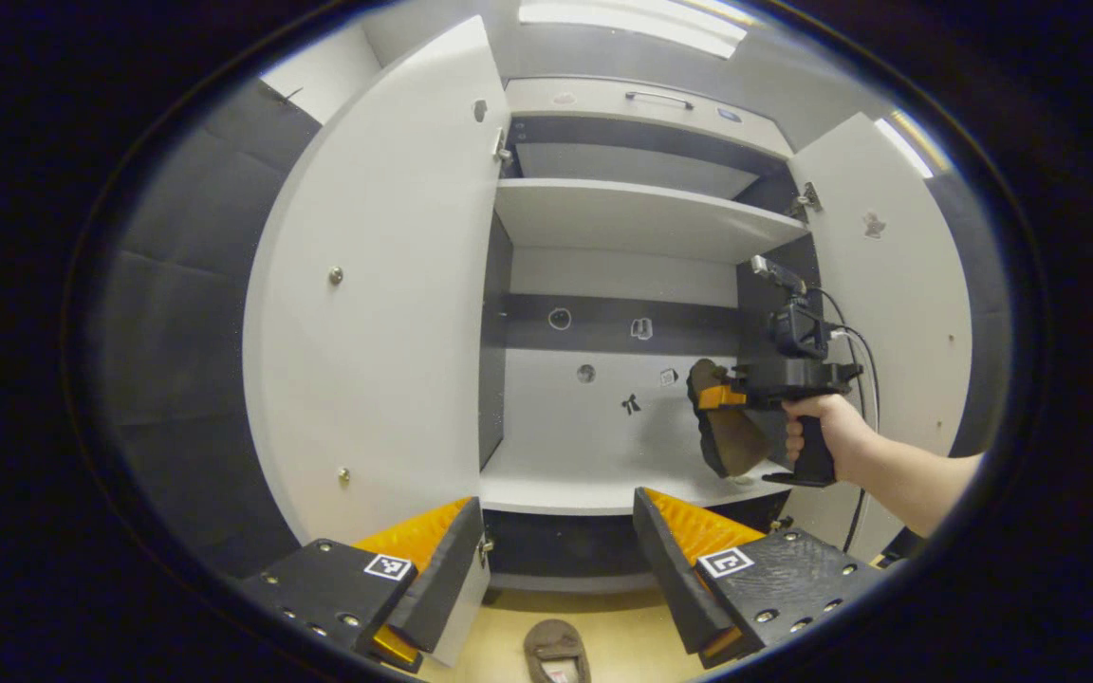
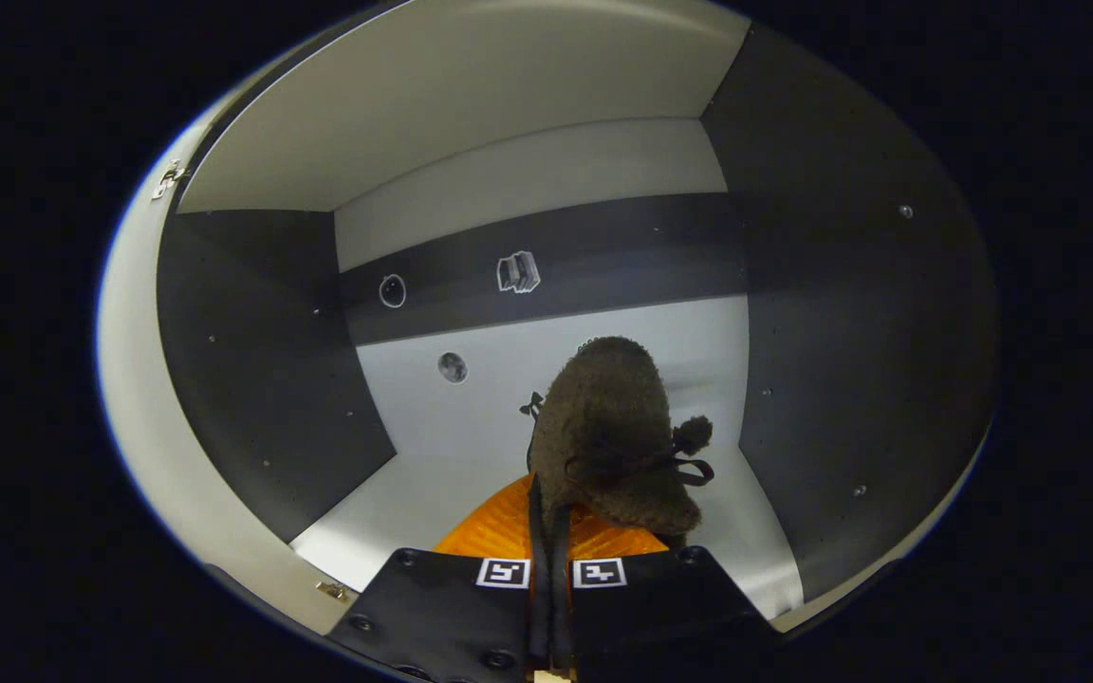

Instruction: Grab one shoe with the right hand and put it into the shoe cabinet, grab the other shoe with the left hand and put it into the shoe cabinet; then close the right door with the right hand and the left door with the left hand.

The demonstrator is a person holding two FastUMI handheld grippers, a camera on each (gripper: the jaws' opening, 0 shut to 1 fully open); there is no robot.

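Observation:
A fuzzy dark brown shoe [image 2: 615,436] with a small pompom and bow hangs toe-forward inside the cabinet's lower compartment, with my right gripper [image 2: 551,569] shut on its heel. In the left gripper view that same shoe [image 1: 727,432] is held over the right end of the lower shelf [image 1: 565,484] by the right gripper [image 1: 722,396] in a person's hand [image 1: 826,427]. My left gripper [image 1: 556,560] stands open in front of the cabinet, nothing between its fingers. The other brown shoe [image 1: 556,650] lies on the wooden floor just below it.
The white left door [image 1: 385,285] stands swung open, close to my left gripper's left finger. The right door [image 1: 898,285] is open too, behind the person's arm. An upper shelf [image 1: 641,213] and a drawer with a handle [image 1: 658,97] sit above.

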